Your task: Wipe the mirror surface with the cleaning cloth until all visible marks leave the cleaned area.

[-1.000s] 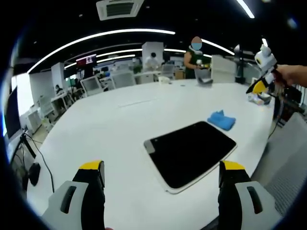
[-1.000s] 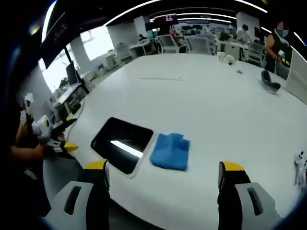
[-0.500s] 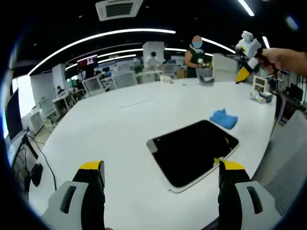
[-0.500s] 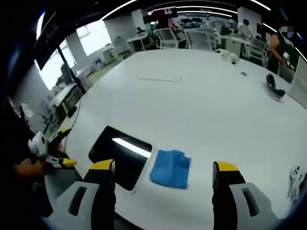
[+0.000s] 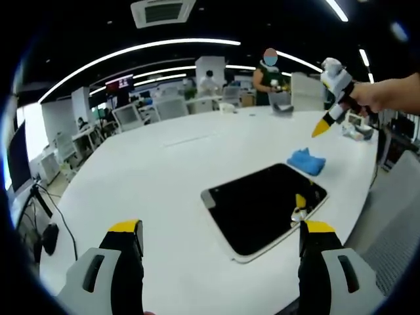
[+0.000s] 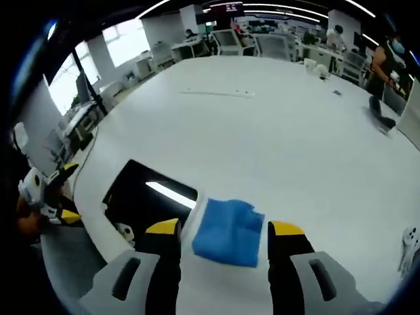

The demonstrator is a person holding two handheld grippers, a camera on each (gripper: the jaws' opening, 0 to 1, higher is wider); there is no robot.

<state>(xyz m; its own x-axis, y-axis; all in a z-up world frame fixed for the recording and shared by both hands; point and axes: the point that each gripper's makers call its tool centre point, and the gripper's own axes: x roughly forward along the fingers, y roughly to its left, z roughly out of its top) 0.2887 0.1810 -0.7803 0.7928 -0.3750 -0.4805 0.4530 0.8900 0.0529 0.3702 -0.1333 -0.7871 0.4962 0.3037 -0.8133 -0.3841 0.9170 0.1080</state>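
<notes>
Right gripper (image 6: 223, 231) above blue cleaning cloth (image 6: 227, 231), jaws apart, apparently not gripping. Mirror (image 5: 261, 207) flat on white table (image 5: 157, 177). Left gripper (image 5: 220, 236) open, holding nothing.

No text, label, brand or number can be read in either view. A red-lit sign (image 5: 119, 83) is seen hanging at the far end of the room in the left gripper view, and again at the top of the right gripper view (image 6: 233, 8), but its characters are too small and blurred to be made out.
</notes>
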